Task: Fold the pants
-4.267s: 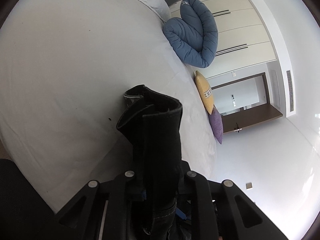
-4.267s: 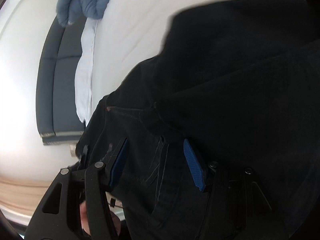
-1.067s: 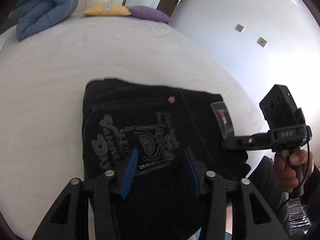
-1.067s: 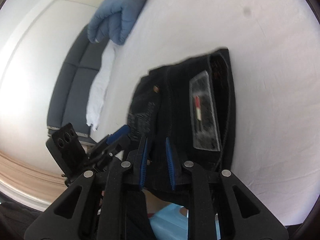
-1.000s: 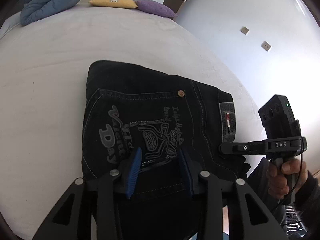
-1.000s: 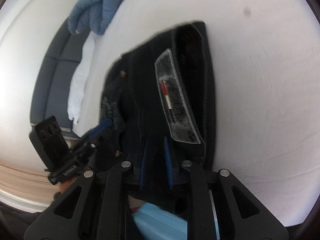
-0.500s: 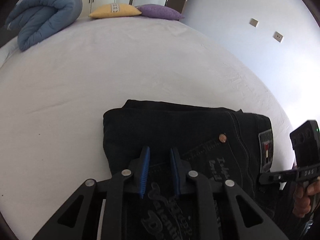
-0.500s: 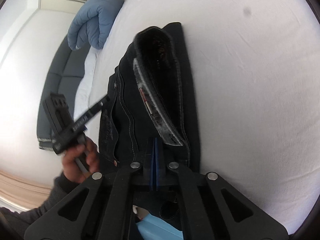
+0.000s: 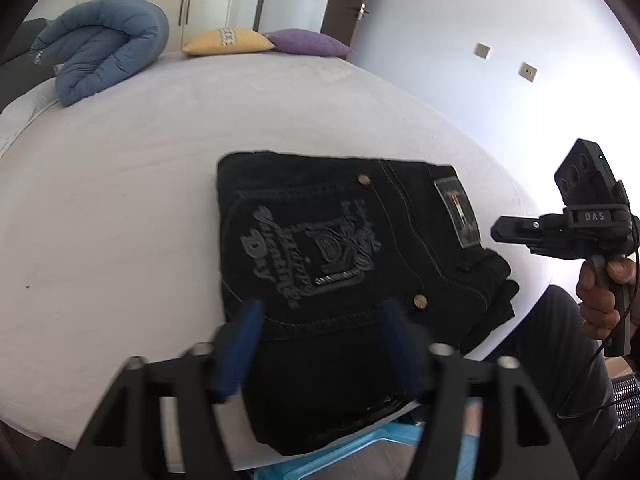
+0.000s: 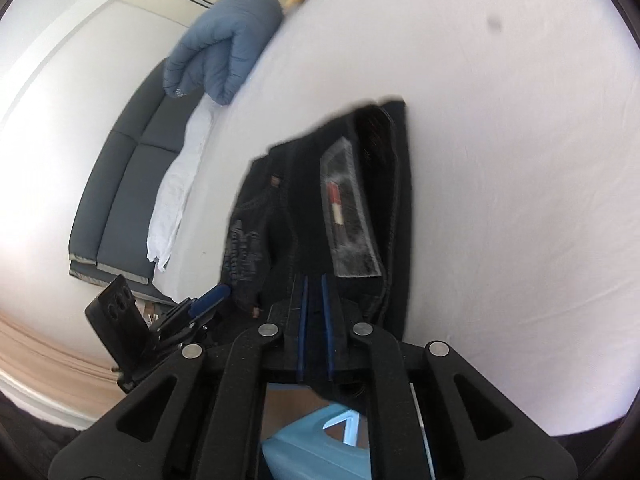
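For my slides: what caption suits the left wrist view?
Open left gripper over folded black pants on a white bed; right gripper alongside.

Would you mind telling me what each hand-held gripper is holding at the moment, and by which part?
Left hand-held gripper: open, holding nothing. Right hand-held gripper: nearly shut over the black jeans' near edge; an actual pinch cannot be told.

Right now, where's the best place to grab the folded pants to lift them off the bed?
Probably the near edge of the pants, which overhangs the bed: the layers are stacked there, and jaws could close above and below. Come in level from the person's side, one gripper toward each corner.
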The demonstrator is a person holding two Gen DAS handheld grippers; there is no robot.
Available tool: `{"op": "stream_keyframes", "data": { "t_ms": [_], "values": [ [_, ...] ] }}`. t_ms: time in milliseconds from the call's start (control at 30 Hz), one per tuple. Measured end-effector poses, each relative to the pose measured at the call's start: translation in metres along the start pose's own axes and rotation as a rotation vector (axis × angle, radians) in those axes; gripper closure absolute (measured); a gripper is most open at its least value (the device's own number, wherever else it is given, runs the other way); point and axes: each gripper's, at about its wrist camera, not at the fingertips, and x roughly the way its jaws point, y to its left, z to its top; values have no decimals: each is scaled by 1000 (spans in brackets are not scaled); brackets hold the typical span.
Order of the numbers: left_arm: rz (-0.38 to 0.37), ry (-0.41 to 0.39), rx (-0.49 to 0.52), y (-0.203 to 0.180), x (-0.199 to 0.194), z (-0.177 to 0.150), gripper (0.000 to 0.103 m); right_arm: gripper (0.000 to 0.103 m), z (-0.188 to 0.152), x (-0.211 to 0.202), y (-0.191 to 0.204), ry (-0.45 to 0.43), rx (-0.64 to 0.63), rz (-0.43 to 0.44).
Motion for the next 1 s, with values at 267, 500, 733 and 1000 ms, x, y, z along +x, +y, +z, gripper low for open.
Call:
{"op": "stream_keyframes", "data": {
  "t_ms": [267, 500, 733, 1000],
  "values": [
    [-3, 50, -215, 72, 20, 43, 0, 17, 26, 2, -31, -40, 111, -97],
    [-106, 269, -228, 78, 80, 46, 9, 25, 42, 37, -45, 61, 157, -67],
    [-158, 341, -152, 57, 100, 57, 31, 60, 47, 67, -50, 109, 219, -68],
    [-75, 314, -132, 37, 92, 60, 73, 81, 42, 73, 1, 95, -7, -271]
  ]
}}
